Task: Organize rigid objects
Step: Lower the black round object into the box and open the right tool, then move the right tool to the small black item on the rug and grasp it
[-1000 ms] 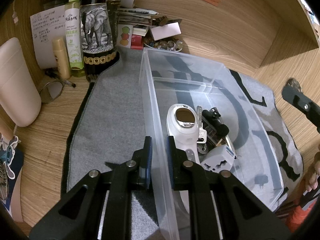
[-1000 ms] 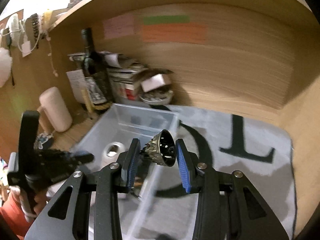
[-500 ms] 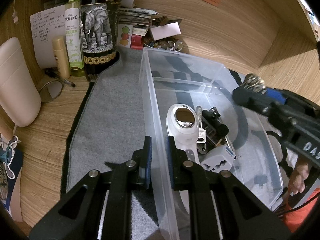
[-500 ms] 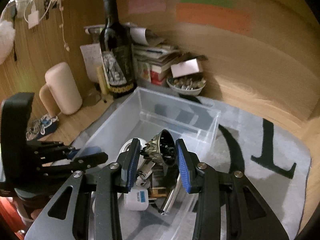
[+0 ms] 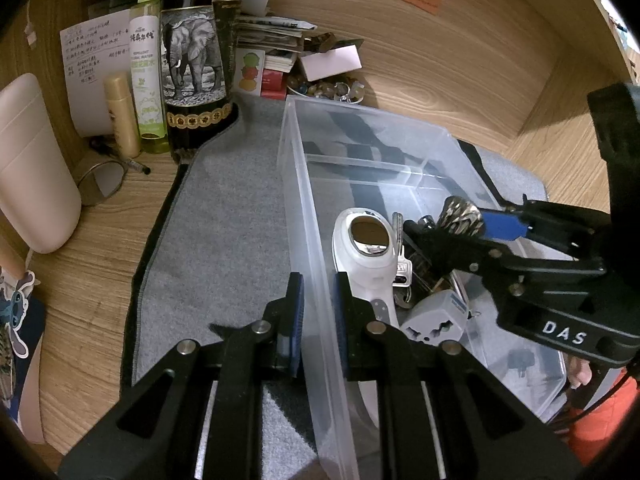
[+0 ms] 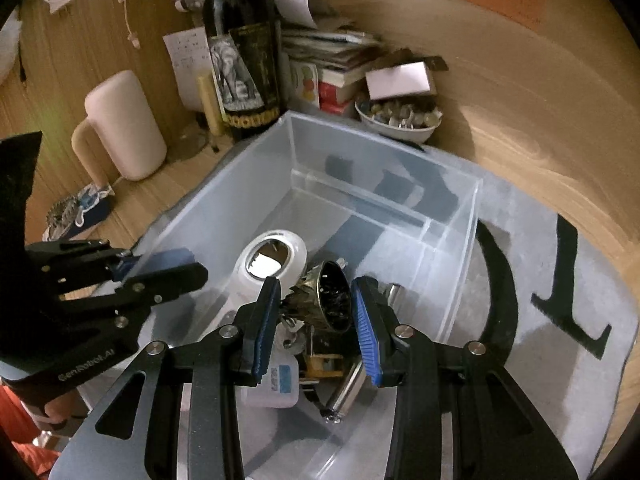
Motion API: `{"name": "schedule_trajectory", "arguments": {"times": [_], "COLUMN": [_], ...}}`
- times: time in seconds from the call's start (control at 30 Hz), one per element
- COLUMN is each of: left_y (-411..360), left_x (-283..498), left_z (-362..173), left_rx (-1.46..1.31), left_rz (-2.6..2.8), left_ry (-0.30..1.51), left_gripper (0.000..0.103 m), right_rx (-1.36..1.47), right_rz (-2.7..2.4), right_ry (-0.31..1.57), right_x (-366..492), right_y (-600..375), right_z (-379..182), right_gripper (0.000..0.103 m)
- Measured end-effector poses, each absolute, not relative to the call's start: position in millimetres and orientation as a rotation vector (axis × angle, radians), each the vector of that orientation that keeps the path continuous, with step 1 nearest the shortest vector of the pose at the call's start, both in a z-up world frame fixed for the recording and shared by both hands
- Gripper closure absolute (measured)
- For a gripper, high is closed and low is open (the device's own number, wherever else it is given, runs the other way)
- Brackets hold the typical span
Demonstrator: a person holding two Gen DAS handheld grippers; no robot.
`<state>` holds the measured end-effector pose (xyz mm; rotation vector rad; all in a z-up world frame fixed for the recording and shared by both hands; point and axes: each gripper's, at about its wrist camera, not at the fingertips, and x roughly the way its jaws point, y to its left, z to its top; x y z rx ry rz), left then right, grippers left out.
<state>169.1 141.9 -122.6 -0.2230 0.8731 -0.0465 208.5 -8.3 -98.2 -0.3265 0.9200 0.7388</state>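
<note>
The left gripper [image 5: 318, 312] is clamped on the near wall of the clear bin [image 5: 298, 184], steadying it on the grey mat [image 5: 224, 216]. To its right, the right gripper [image 6: 314, 312] grasps a small brass cup [image 6: 326, 300] and hangs over the bin's crowded near end, above a white gadget [image 6: 272, 264], keys [image 5: 402, 270] and a plug adapter [image 5: 434, 320]. This looks like the drop-off step: next, lower and let go. The far compartment lies bare; the bin's right wall is close by.

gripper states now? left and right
Left gripper: shut on the clear plastic bin's wall.
Right gripper: shut on a small ornate brass cup.
</note>
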Motion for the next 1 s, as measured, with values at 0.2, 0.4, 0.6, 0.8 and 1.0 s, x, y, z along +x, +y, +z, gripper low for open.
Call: {"name": "schedule_trajectory", "arguments": {"times": [0.2,0.4,0.6,0.8,1.0], "left_y": [142.1,142.3,142.1,143.1,144.1], "left_x": [169.1,169.1,168.9,168.9,168.2], "left_z": [-122.5,-122.8,-122.9,-123.1,-123.9], "left_rx": [-0.223,-0.224,-0.223,-0.225,-0.227], "left_rz": [-0.046,-0.046,-0.047,-0.047,-0.044], "left_ry": [0.873,0.873,0.873,0.874,0.877], "left_gripper": [0.089,0.089,0.089,0.089,0.089], "right_rx": [-0.292,-0.279,-0.239,-0.195,-0.163], "right_rz": [0.757,0.749,0.720,0.637,0.549], "right_ry": [0.942,0.884,0.807,0.758,0.761], "right_x": [208.3,199.7,188.8,180.7,173.4], "right_y": [-11.3,-18.1,-42.1,-86.0,-123.4], "right_z": [-95.8,-82.1,-59.1,-44.7,-51.1], "right_gripper": [0.059,0.052,0.048,0.040,0.035]}}
